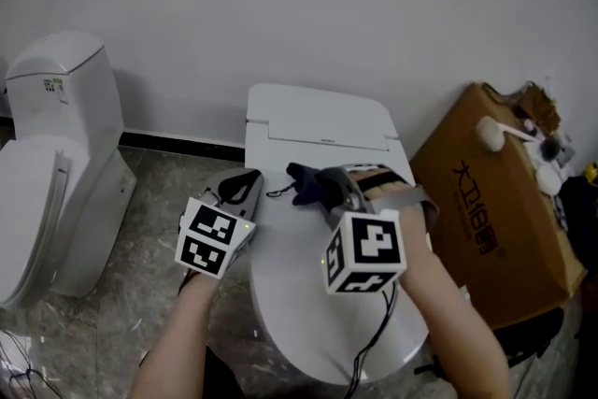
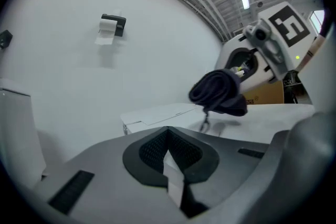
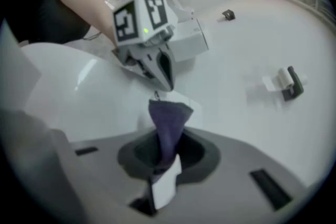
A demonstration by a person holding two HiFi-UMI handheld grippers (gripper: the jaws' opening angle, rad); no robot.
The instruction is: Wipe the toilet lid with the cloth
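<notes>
The white toilet lid (image 1: 308,294) lies closed below both grippers; it also shows in the left gripper view (image 2: 273,120). My right gripper (image 1: 320,188) is shut on a dark blue cloth (image 1: 301,186), which hangs bunched just above the back of the lid. In the right gripper view the cloth (image 3: 167,120) stands pinched between the jaws of that gripper (image 3: 165,157). My left gripper (image 1: 249,186) hovers close to the left of the cloth, shut, with nothing in it. From its own view (image 2: 168,152) the cloth (image 2: 218,93) hangs a little ahead to the right.
A second white toilet (image 1: 56,154) stands at the left. A brown cardboard box (image 1: 495,201) with small items on top stands at the right, close to the bowl. A paper holder (image 2: 113,26) is on the white wall. A cable trails from the right gripper.
</notes>
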